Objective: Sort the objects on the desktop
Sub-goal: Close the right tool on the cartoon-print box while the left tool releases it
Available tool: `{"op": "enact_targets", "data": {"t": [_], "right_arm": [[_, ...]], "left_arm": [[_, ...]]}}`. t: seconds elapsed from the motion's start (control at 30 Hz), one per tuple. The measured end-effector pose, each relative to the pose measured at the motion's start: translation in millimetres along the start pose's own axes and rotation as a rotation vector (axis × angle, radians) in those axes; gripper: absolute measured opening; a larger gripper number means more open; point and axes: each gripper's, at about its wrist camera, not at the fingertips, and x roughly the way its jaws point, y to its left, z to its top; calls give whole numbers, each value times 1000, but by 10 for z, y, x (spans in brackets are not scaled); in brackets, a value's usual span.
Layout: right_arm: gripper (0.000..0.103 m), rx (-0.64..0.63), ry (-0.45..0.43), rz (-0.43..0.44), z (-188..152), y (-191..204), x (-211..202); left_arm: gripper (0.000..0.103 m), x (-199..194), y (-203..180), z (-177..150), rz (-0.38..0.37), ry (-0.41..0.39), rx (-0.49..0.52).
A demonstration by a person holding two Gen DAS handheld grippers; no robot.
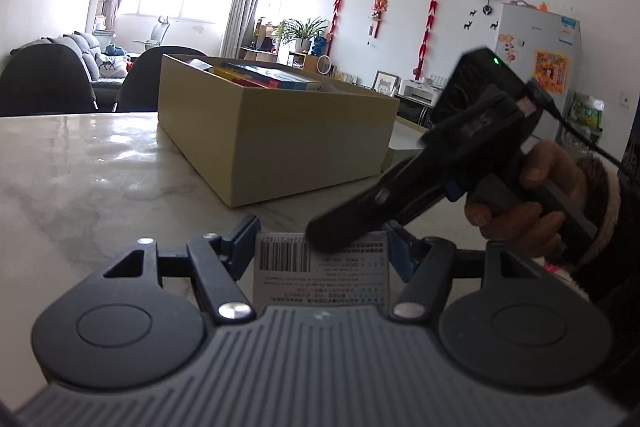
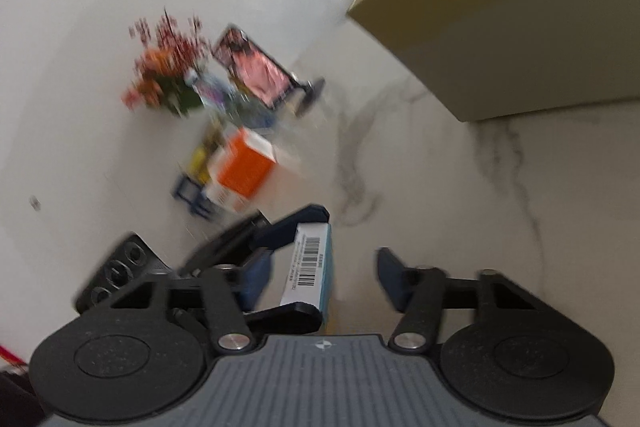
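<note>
On the left wrist view, cut off: your left gripper (image 1: 320, 229) hides the near end of the small box (image 1: 324, 269); label print is too small to read.
Hidden, middle: your right gripper (image 1: 332, 239) crosses in front, covering the small box's far right corner.
Hidden, right: your hand (image 1: 532, 187) wraps the handle; only a fuzzy cuff (image 1: 600, 211) shows past it, the rest runs off frame.
Blurred, right wrist view: flowers (image 2: 164, 79), orange box (image 2: 244, 171) and the bits around them are smeared, can't name more.
Carton contents: colourful flat items (image 1: 260, 75) poke over the rim, mostly hidden by the wall.
Small box place: off the table (image 1: 100, 167), just in front of the carton (image 1: 280, 147), not touching it.
Left gripper: you are pinching the small box, blue pads pressed on both short sides.
Right gripper: fingers spread either side of the same box; clear gap at the right finger (image 2: 394, 277), left pad partly behind your other gripper, no squeeze visible.
Box vs right gripper: sits between the fingers, nearer the left one, edge-on.
Small box look: flat rectangular carton, white barcode label, pale blue side.
Carton look: beige card, open top, matte, straight walls.
Table look: glossy white marble, grey veins.
Grippers look: black plastic arms, ribbed grey body, metal pivots.
</note>
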Motion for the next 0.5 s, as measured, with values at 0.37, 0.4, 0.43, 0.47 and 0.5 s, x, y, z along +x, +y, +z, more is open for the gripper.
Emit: {"op": "enact_targets", "data": {"t": [0.37,0.4,0.43,0.47,0.5], "right_arm": [[22,-125,78,-69,5,196,55],[22,-126,69,-70,10,211,45],[22,-133,49,-83,23,241,25],[22,-150,26,-100,33,271,-3],[22,-164,2,-114,42,286,-64]], "left_arm": [[90,-26,-31,-11,41,21,26],[91,-45,-25,-8,45,18,21],[96,-67,-15,-3,48,12,14],[100,-89,-4,2,52,6,5],[102,-114,12,8,57,-4,-6]]}}
